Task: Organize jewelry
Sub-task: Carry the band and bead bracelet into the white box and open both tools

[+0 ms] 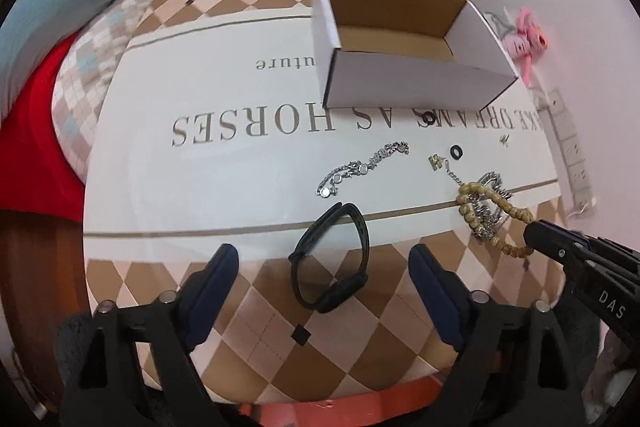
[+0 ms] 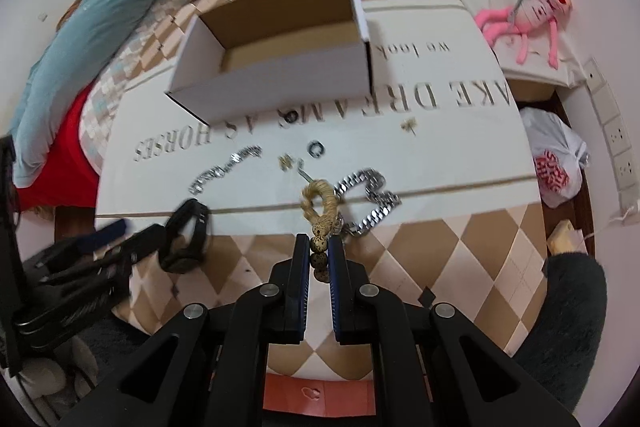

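Checked, lettered bench [image 1: 224, 187]: right gripper [image 2: 319, 247] fingers pinch tan wooden bead bracelet [image 2: 320, 205]; left gripper [image 1: 324, 259] fingers wide, straddling black wristband [image 1: 330, 259]. Next, judged: carry beads into white cardboard box [image 2: 280, 79].

The bench [image 1: 208, 195] wears a cloth with a white middle band, printed with large grey lettering, and tan-and-cream diamond checks along its edges. An open white cardboard box [image 1: 400, 83], brown inside and empty, stands on the white band. In front of it lie two small dark rings [image 1: 455, 151], a little gold piece [image 1: 435, 161], another small gold piece [image 1: 504, 139] off to the side, and a thin silver chain [image 1: 362, 163] stretched out at a slant. A black wristband [image 1: 332, 259] rests upright on its edge across the border of the checks. A heavy silver link chain [image 2: 370, 197] lies coiled where white meets check.
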A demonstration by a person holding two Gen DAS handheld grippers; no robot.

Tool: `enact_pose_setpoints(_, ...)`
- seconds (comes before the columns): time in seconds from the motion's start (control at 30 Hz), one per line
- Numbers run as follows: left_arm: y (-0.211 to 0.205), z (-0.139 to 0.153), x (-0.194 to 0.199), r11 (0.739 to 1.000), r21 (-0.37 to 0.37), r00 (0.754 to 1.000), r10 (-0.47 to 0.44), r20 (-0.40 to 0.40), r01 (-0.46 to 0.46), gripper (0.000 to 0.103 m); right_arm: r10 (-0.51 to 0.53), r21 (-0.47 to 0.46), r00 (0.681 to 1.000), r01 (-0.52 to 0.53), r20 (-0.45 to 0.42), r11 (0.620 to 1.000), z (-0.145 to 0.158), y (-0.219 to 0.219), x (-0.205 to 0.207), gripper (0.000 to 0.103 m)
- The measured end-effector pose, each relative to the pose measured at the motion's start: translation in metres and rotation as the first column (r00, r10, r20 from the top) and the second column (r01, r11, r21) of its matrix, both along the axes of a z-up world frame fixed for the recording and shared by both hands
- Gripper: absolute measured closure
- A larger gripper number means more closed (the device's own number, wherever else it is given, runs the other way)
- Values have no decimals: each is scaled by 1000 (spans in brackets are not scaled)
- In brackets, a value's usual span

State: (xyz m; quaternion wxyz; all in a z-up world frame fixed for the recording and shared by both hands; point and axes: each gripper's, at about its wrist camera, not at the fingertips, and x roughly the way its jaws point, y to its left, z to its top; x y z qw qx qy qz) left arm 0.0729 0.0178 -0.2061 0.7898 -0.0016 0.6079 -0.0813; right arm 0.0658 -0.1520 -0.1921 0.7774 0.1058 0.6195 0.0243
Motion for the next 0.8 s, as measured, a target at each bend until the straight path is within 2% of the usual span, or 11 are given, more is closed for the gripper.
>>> enact_pose_setpoints(0.1,-11,-12,4,997,53,998,-52,-27,53,16,-13,-1,1000,13,-21,1000,-12,-3,-6,94)
enact_pose_setpoints(0.23,-25,-40,10,984,116,986,-121,-118,135,16,-30,4,999,30,-41,1000,-24,-7,-13,94)
enact_pose_setpoints(0.33,-28,-52,12,982,124,983,-125,-138,142,18,-34,9,998,34,-53,999,-31,-8,-17,94)
enact_pose_setpoints(0.43,-27,-50,12,987,106,988,-112,-106,123,44,-32,15,998,33,-62,999,-36,-6,-18,94)
enact_pose_setpoints(0.47,-26,-47,12,988,105,990,-109,-88,118,59,-31,20,997,32,-65,999,-37,-6,-19,94)
enact_pose_setpoints(0.63,-15,-38,12,994,93,996,-54,-74,61,61,-28,99,997,35,-69,994,-35,-6,-15,94)
enact_pose_setpoints(0.8,-6,-9,7,999,49,1000,-5,-20,6,62,-29,190,999,34,-30,981,-7,-10,2,94)
